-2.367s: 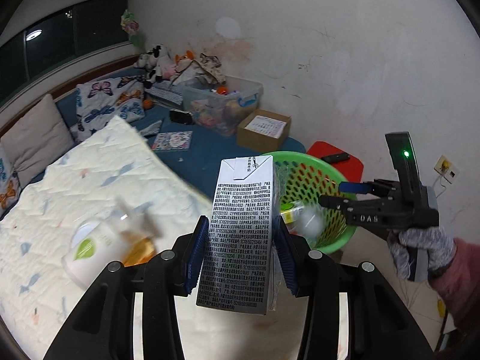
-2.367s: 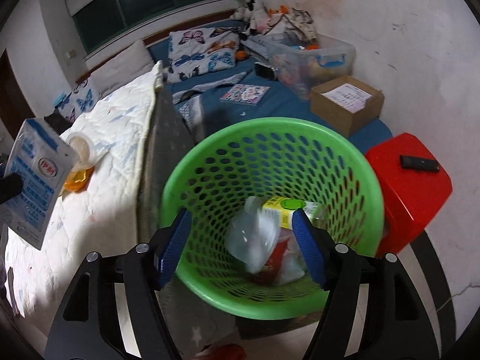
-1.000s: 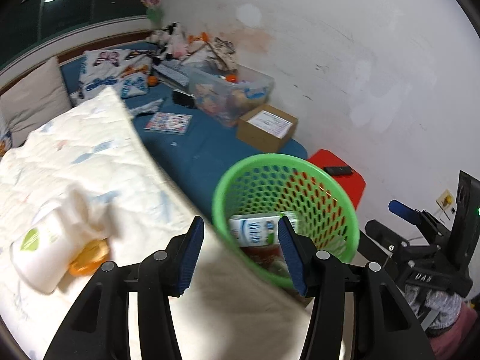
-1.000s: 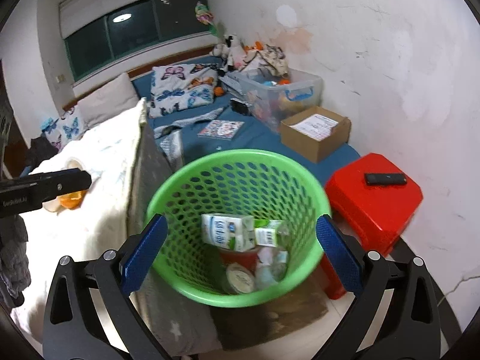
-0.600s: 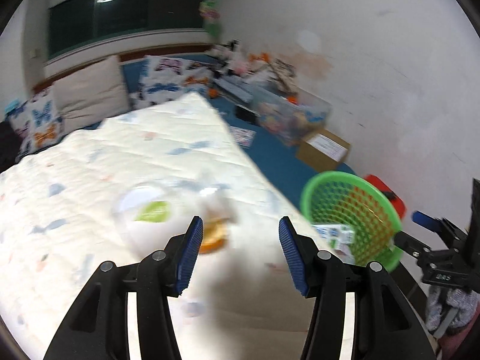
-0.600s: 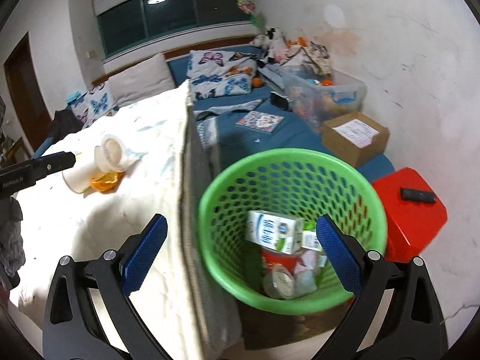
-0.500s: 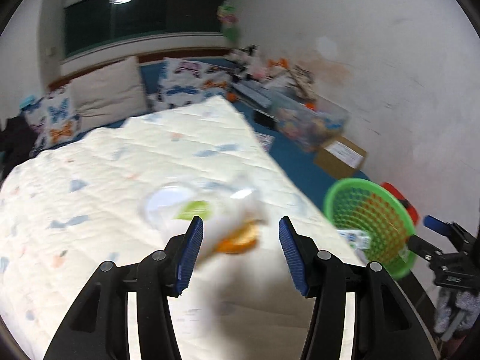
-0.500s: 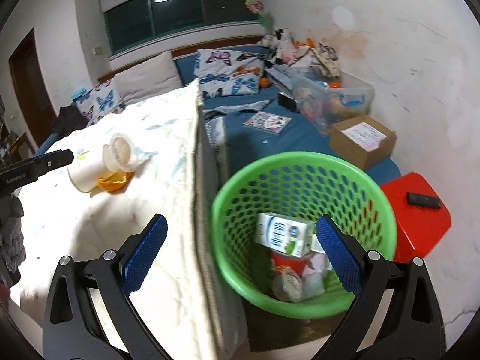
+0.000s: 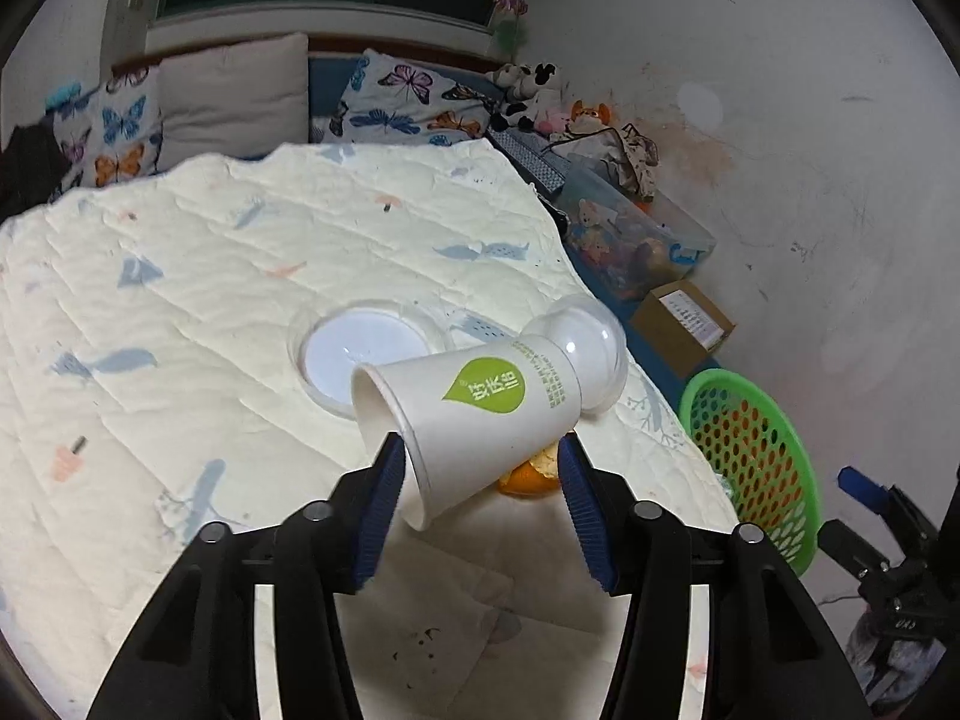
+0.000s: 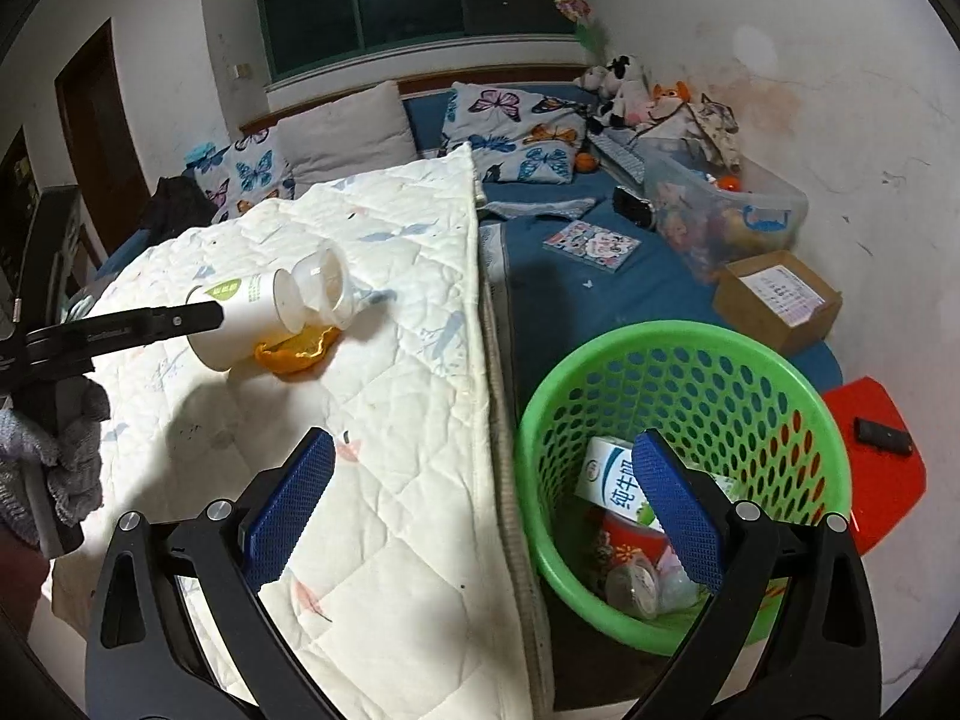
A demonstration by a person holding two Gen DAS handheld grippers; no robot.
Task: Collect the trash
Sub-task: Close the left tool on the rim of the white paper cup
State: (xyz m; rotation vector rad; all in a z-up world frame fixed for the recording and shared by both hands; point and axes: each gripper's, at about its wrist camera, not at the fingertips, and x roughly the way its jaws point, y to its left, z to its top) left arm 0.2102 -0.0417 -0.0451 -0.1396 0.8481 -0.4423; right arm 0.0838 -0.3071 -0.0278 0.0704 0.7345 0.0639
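Trash on the bed's cream quilt [image 9: 252, 276] lies in one small cluster: a white paper cup [image 9: 474, 420] with a green leaf logo on its side, mouth toward seven o'clock in the left wrist view, a clear dome lid [image 9: 591, 348] at its base end at two o'clock, a flat round clear lid [image 9: 360, 354] behind it at ten o'clock, and orange peel [image 9: 531, 477] under its lower edge at five o'clock. The left gripper [image 9: 480, 495] has the cup between its blue fingers [image 9: 379, 492], which are closing on it; the left pad is at the cup's rim, but a firm clamp is not evident.

In the right wrist view the same cup [image 10: 240, 315], dome lid [image 10: 324, 288] and peel [image 10: 297, 351] sit at ten o'clock on the quilt [image 10: 390, 420], with the left gripper's black arm reaching in from nine o'clock. The right gripper [image 10: 480, 498] hangs with fingers [image 10: 288, 504] wide apart and empty, above the quilt's edge. A green perforated basket [image 10: 690, 360] stands on the floor at four o'clock, beside the bed, holding a milk carton [image 10: 612, 480] and other packaging. A red stool [image 10: 882, 468] sits just beyond it at three o'clock.
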